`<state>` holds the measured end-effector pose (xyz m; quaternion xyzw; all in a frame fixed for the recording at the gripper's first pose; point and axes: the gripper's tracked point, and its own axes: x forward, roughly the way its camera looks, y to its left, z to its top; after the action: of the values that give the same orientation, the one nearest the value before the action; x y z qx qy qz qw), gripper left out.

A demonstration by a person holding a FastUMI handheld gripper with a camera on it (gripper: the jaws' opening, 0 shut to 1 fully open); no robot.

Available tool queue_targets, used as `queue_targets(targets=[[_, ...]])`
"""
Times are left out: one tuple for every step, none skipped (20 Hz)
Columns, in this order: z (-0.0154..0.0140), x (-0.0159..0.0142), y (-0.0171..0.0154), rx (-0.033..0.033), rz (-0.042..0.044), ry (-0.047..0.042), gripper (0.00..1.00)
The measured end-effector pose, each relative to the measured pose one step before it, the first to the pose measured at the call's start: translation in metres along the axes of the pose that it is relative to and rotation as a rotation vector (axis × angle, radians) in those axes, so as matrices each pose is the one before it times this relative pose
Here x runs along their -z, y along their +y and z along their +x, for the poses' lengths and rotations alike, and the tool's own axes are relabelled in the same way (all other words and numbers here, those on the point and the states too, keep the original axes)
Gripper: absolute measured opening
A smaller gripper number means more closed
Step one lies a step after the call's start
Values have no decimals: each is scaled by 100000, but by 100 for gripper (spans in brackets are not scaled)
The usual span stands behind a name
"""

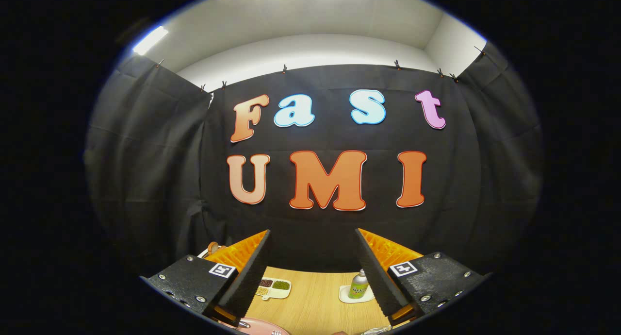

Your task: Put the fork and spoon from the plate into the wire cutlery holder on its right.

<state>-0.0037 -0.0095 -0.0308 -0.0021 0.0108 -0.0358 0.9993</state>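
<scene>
My gripper [312, 232] is open and held high, its fingers spread wide with nothing between them. Low down between the fingers, the rim of a pink plate [262, 326] peeks in on the wooden table [315, 301]. A metal piece of cutlery [277, 332] lies on the plate, and I cannot tell whether it is the fork or the spoon. Another shiny bit [242, 324] shows at the plate's left rim. To the plate's right, a sliver of the wire cutlery holder [376, 330] shows just under the right finger. Most of the plate and holder is hidden.
Farther back on the table a white divided dish [274, 287] holds beans of different colours. A small green bottle [359, 285] stands on a white coaster beside the right finger. The black cloth wall closes off the table's far side.
</scene>
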Motion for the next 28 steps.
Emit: queue_targets(targets=[[-310, 478, -202, 97, -1218, 1168, 99], [-261, 594, -45, -506, -523, 1402, 99], [-195, 598, 130, -302, -138, 1437, 99], [-194, 579, -58, 56, 275, 1257, 99], [-232, 683, 99, 83, 321, 1486, 99], [-107, 769, 116, -221, 394, 2094, 99], [-76, 1033, 406, -188, 233, 2570, 99], [-3, 1099, 426, -749, 293, 3280, 99], [124, 1242, 725, -1286, 581, 3465, 99], [70, 1345, 786, -1900, 287, 3665, 100], [1, 1514, 889, -2512, -105, 3925, 100], [152, 1506, 595, -1700, 175, 4175, 100], [326, 1427, 394, -1418, 274, 4771, 100], [62, 1564, 504, -1363, 513, 4616, 100], [194, 1288, 782, -1574, 572, 3976, 100], [358, 1217, 641, -1838, 401, 3561, 100], [368, 1508, 661, -1406, 274, 3248, 100], [496, 1508, 323, -1016, 633, 4544, 100], [433, 1579, 348, -860, 1204, 4814, 100], [348, 1556, 377, -873, 805, 4637, 99], [457, 1429, 486, -1149, 652, 4951, 99], [509, 1794, 336, -49, 483, 6877, 99], [445, 1602, 156, 933, 851, 6427, 98], [411, 1669, 161, 208, 1012, 6089, 98], [647, 1211, 345, -747, 1519, 4672, 97], [613, 963, 356, -585, 1551, 3701, 96], [500, 1015, 525, -710, 948, 3367, 95], [580, 877, 300, -156, 118, 3230, 92]])
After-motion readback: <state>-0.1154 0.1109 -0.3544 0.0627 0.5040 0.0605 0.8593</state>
